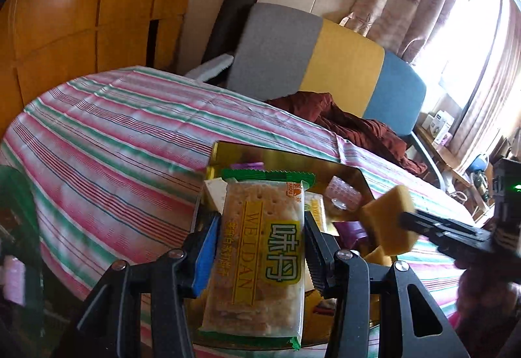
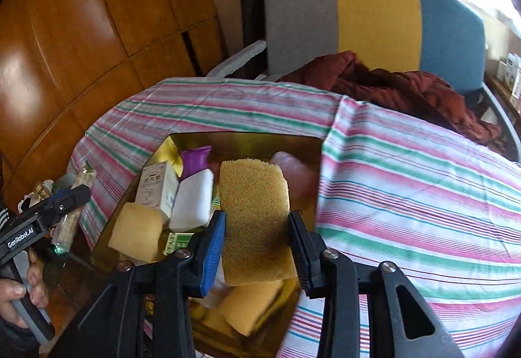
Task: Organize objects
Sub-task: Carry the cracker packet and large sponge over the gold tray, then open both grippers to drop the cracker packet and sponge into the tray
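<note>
The left gripper [image 1: 257,247] has its jaws closed on a cracker pack [image 1: 257,260], pads pressing its long sides, the pack held upright above the gold tray [image 1: 345,169]. The right gripper [image 2: 257,244] has its jaws clamped on a yellow sponge [image 2: 255,221], which stands on end between the pads, also over the tray.

In the tray lie a white box [image 2: 158,188], a white block [image 2: 193,198], a purple packet [image 2: 195,159], and two more yellow sponges [image 2: 138,234], one near the tray's left edge and one at its near edge.

The tray sits on a desk under a striped cloth [image 2: 423,195], toward its left side. A dark red cloth [image 2: 407,88] is heaped at the far edge, against a grey, yellow and blue chair [image 2: 374,19]. A hand [image 2: 19,293] grips the left gripper's handle.
</note>
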{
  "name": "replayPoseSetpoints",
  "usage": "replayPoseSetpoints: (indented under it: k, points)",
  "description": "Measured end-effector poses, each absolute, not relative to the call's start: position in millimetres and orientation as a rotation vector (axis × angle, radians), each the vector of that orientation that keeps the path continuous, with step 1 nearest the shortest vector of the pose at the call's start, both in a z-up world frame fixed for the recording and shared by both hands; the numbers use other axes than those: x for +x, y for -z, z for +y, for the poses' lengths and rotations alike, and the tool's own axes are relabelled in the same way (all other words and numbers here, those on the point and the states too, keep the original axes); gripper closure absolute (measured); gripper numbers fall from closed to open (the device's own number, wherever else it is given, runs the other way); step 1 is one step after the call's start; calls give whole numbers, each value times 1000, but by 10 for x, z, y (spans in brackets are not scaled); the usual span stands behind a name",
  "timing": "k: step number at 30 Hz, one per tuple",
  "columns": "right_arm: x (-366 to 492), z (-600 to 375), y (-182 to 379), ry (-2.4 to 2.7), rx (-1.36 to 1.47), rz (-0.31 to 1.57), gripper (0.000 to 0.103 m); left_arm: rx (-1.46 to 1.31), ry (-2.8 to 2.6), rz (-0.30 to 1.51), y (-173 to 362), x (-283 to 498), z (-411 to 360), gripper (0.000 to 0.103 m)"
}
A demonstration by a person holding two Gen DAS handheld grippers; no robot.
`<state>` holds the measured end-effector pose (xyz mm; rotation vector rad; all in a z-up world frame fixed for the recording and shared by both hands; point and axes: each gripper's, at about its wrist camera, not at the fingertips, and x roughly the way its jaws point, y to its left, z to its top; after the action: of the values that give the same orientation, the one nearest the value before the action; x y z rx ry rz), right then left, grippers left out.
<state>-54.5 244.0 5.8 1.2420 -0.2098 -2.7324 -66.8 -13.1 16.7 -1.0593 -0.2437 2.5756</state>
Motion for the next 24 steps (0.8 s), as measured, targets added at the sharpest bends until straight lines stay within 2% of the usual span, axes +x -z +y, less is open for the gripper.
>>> replayPoseSetpoints:
  k: [7, 11, 20, 21, 24]
  points:
    - [-685, 2267, 110, 2765, 1277, -144, 65, -1052, -2513, -237, -192, -864, 218, 54]
    - [-699, 2122, 211, 2785, 1282, 15, 64, -1042, -2497, -215, -214, -1039, 398, 54]
    - [-557, 1887, 404, 2584, 1264, 38, 64, -1133, -2383, -170, -10, -1534, 872, 54]
    - [-556, 1890, 421, 2584, 1269, 33, 64, -1141, -2374, -160, 8, -1558, 921, 53]
    - [-557, 1936, 435, 2583, 1271, 1, 63, -1159, -2343, -125, 61, -1597, 1050, 36]
